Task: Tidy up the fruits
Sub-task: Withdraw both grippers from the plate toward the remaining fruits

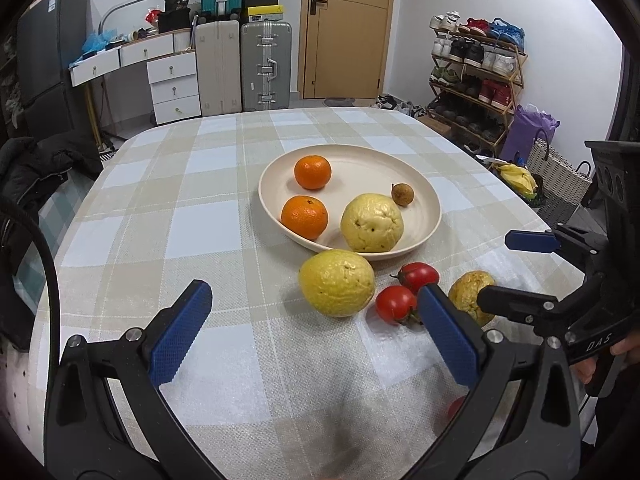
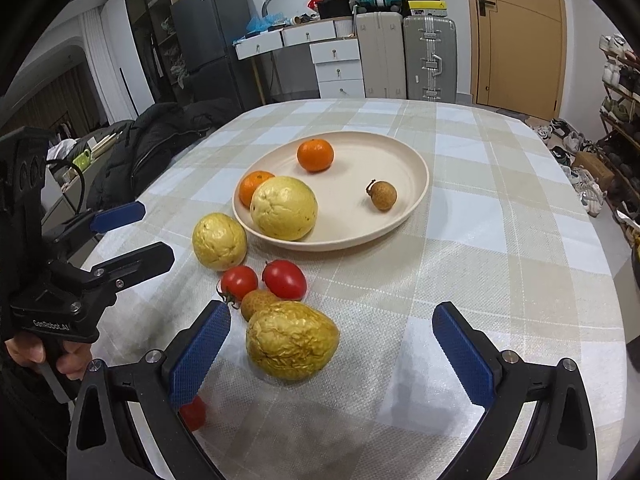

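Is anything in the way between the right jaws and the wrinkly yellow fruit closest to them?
Nothing visible. The wrinkly yellow fruit lies on the tablecloth just ahead of the open right gripper, with bare cloth between.

Both tools are of the same build. The left gripper (image 1: 316, 334) has two black plastic arms with triangular cut-outs, and each arm ends in a blue pad (image 1: 182, 334) with a fine dotted texture. A round silver screw (image 1: 134, 335) sits just behind each pad. The right gripper (image 2: 332, 354) looks the same. Seen from the right wrist camera, the black body of the left tool carries the white marking "GenRobot.AI" (image 2: 52, 323), small screws and a black cable behind it.
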{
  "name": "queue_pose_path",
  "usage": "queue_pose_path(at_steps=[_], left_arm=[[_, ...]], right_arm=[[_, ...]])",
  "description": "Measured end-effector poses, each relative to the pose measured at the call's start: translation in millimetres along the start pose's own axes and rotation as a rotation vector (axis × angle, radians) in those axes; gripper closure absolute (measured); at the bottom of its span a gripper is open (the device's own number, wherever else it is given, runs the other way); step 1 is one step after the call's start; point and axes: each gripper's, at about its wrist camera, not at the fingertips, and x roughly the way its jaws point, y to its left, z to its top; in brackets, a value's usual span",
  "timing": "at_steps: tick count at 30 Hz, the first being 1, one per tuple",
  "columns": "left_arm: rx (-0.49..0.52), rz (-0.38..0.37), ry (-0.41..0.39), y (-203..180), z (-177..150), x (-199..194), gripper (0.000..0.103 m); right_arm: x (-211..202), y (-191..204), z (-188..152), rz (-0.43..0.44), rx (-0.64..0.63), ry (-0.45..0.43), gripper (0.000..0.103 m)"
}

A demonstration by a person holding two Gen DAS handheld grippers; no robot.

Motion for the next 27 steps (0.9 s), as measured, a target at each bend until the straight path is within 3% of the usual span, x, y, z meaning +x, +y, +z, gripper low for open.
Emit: queue_pose_path(at_steps=[14,27], left_arm=[[0.026,0.005,0.055,-8,-8,18,0.000],[0.058,0.009,0.088,-13,-13,28,0.000]], right_arm=[[18,0,-6,-0.012,0.001,0.069,0.000],[22,3,-10,0.031,-0.005,0.090,0.000]])
